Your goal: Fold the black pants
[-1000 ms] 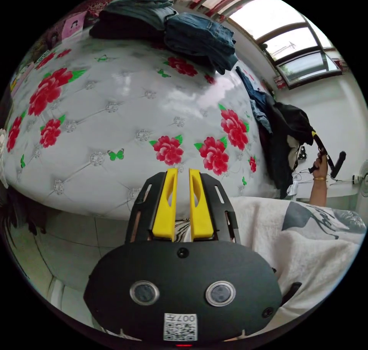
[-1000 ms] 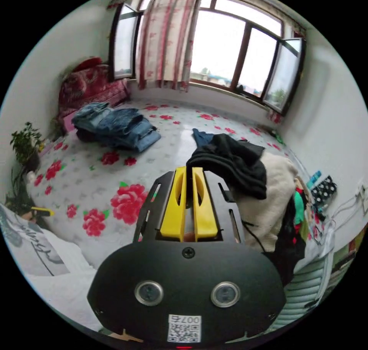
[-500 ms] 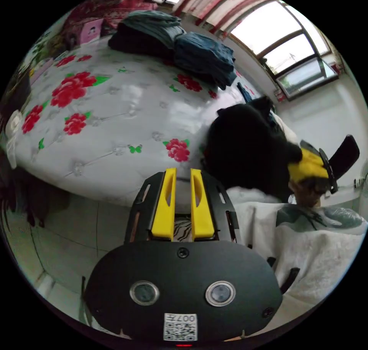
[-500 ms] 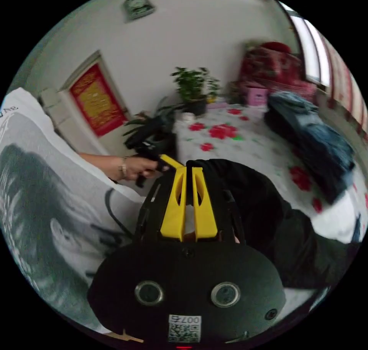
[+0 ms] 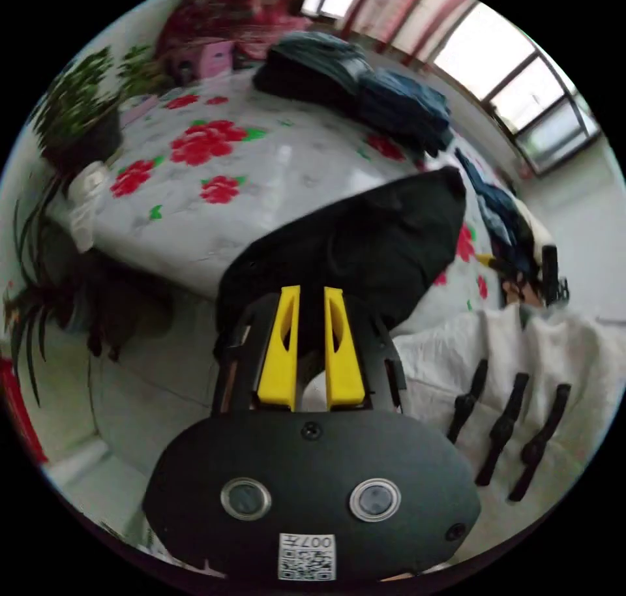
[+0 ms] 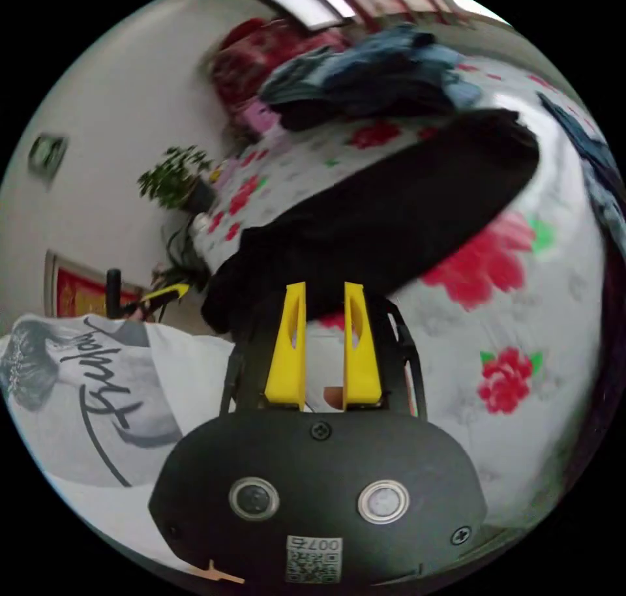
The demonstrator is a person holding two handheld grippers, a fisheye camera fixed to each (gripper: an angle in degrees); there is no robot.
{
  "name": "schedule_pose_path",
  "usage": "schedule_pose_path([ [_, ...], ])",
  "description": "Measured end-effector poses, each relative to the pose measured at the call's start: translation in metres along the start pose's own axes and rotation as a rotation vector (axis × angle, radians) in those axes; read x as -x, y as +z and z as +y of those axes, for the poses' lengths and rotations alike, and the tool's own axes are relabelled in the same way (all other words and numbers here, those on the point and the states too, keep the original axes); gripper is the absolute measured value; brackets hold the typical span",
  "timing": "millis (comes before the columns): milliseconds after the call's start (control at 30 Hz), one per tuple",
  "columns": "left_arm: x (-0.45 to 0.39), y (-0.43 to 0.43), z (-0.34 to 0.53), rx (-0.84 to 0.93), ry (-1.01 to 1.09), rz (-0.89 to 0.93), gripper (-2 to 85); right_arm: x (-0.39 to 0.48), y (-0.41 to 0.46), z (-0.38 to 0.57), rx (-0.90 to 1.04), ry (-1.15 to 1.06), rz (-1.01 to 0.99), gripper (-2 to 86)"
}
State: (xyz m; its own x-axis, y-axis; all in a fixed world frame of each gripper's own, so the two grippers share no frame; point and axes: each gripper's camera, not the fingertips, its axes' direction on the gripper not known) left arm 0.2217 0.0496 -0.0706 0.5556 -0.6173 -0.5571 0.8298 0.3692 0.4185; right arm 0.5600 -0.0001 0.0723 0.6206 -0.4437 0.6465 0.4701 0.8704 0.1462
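Black pants [image 5: 365, 244]: lying spread across the flowered bed cover, running from the centre of the left gripper view up toward the right; in the right gripper view [image 6: 391, 211] they are stretching as a dark band from the middle left up to the upper right, one end drooping over the near edge of the bed.
Left gripper [image 5: 312, 296]: its yellow jaws are sitting at the lower centre of its own view, slightly apart, with the black cloth lying right at their tips; whether they are pinching it I cannot tell. It is also showing small at the left of the right gripper view [image 6: 166, 291].
Right gripper [image 6: 324, 293]: its yellow jaws are standing parted with a clear gap, the tips reaching the pants' edge but not pressing on the cloth.
Bed cover [image 5: 261, 165]: white, glossy, printed with red flowers, lying under the pants.
Folded jeans [image 5: 398, 104]: stacked at the upper middle of the left gripper view, well apart from the pants.
Potted plant [image 5: 85, 120]: standing at the upper left, beside the bed.
Person's white shirt [image 6: 85, 387]: showing at the lower left of the right gripper view.
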Motion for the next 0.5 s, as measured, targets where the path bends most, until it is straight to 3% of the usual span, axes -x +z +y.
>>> schedule_pose_path([
  [100, -0.052, 0.058, -0.018, 0.181, 0.175, -0.017, 9.7, -0.037, -0.019, 0.0, -0.047, 0.116, 0.071, 5.7],
  [167, -0.073, 0.106, -0.033, 0.328, 0.224, -0.151, 10.6, -0.05, -0.026, -0.007, -0.066, 0.153, 0.086, 6.4],
  [500, -0.088, 0.106, -0.065, 0.409, 0.316, -0.126, 2.9, -0.117, -0.002, -0.086, -0.038, 0.317, 0.193, 8.5],
])
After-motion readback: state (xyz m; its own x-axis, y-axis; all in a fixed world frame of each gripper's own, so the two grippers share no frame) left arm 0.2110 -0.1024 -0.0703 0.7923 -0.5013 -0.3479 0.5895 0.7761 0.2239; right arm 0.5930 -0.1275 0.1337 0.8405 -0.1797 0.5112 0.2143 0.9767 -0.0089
